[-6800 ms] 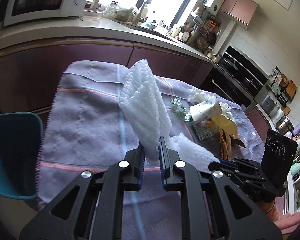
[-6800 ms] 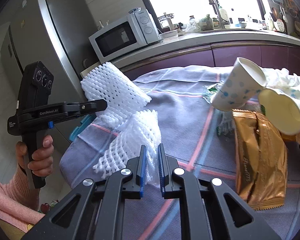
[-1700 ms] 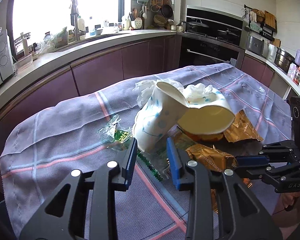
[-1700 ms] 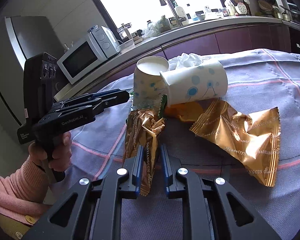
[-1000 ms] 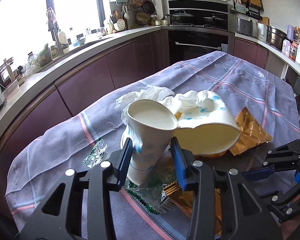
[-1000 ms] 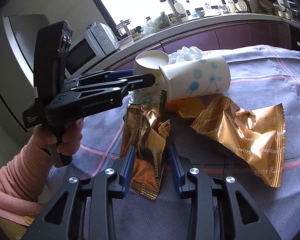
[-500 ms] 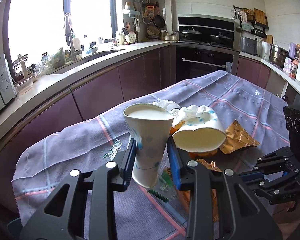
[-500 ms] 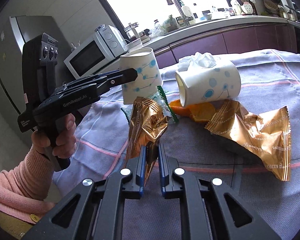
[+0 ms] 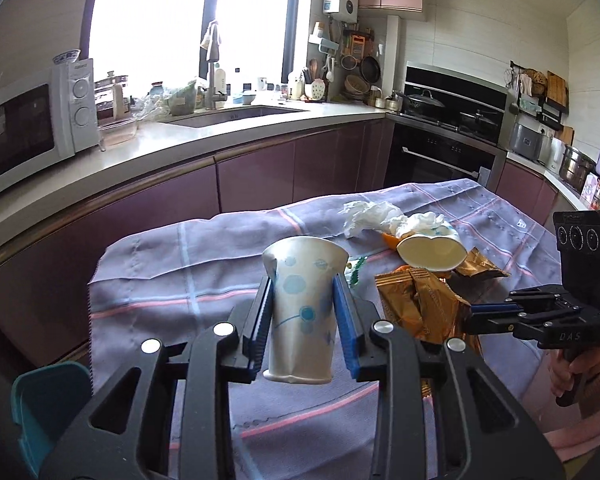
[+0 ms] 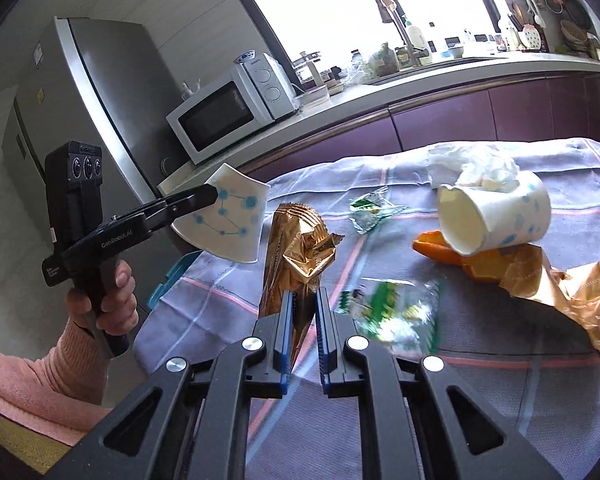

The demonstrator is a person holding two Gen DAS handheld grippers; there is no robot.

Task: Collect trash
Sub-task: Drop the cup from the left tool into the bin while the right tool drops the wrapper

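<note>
The left gripper (image 9: 303,312) is pinched on a dotted paper cup (image 9: 303,308), which is held upright and clear of the table, its rim squeezed out of round; the right gripper (image 10: 300,332) is clamped on the lower end of a crumpled gold wrapper (image 10: 296,248), which stands up from the jaws. On the table, a purple checked cloth (image 9: 172,264) is spread, and on it a second cup (image 10: 496,212) lies on its side with white tissue (image 10: 472,164) by it, beside orange peel (image 10: 432,248), another gold wrapper (image 10: 564,284) and green-printed clear wrappers (image 10: 392,312). A teal bin (image 9: 48,404) is seen beside the table's left edge. Behind, a counter carries a microwave (image 10: 228,112) and a sink (image 9: 236,114) under a bright window, with an oven (image 9: 440,152) to the right. Each handle is gripped by a hand in a pink sleeve (image 10: 32,372)
</note>
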